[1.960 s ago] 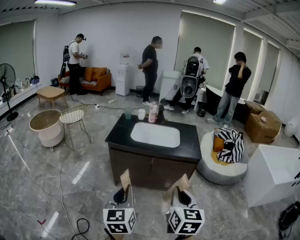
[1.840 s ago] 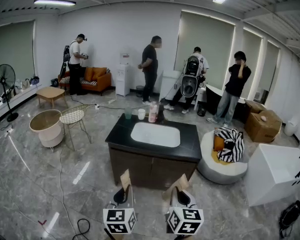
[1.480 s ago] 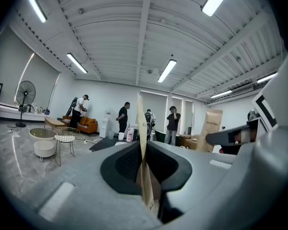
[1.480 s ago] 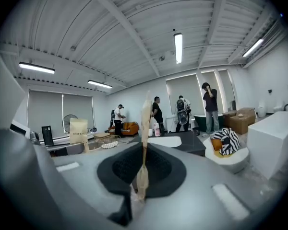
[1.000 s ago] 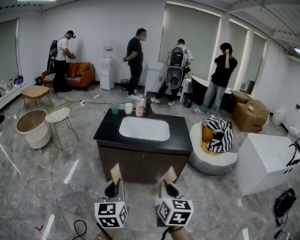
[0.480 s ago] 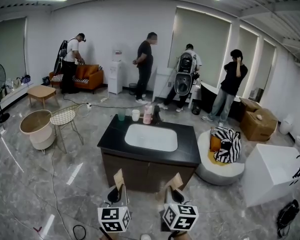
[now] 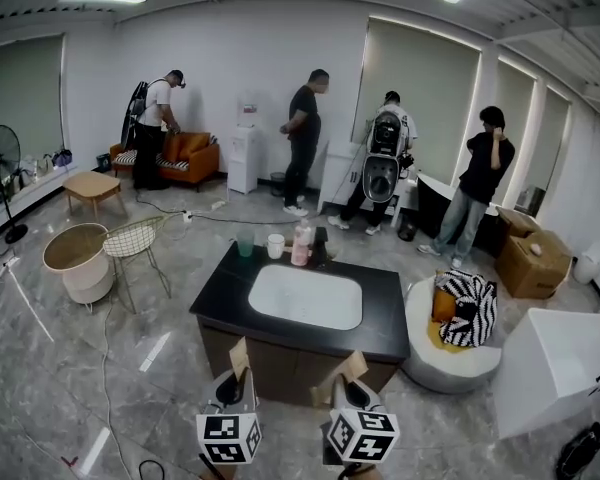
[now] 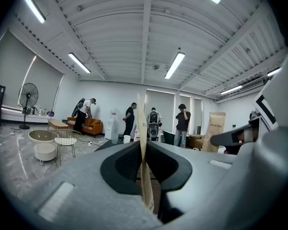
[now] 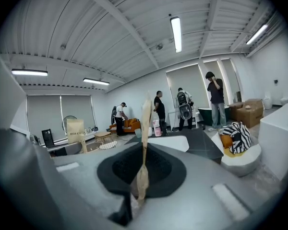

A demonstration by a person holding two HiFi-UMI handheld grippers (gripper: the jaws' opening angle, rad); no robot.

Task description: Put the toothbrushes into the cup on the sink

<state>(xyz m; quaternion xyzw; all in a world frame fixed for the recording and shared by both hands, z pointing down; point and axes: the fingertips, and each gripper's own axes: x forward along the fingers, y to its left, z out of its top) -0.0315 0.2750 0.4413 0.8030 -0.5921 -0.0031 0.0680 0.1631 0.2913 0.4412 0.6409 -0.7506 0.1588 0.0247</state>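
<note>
Grey marble floor [image 7: 50,378], black counter [image 7: 382,313], white sink [image 7: 305,298]

The right gripper [image 9: 144,150] has its jaws pressed together on a paper-wrapped toothbrush [image 9: 146,121], seen edge-on as a thin tan strip standing upright between the black pads. Beyond it lies the black sink counter [image 9: 204,140] with a white basin [image 9: 180,142]; a cup [image 9: 138,132] and a pink bottle [image 9: 156,127] stand at its far end. At the left, a printed kraft packet [image 9: 76,128] rises from the left gripper [image 9: 76,146].
</note>
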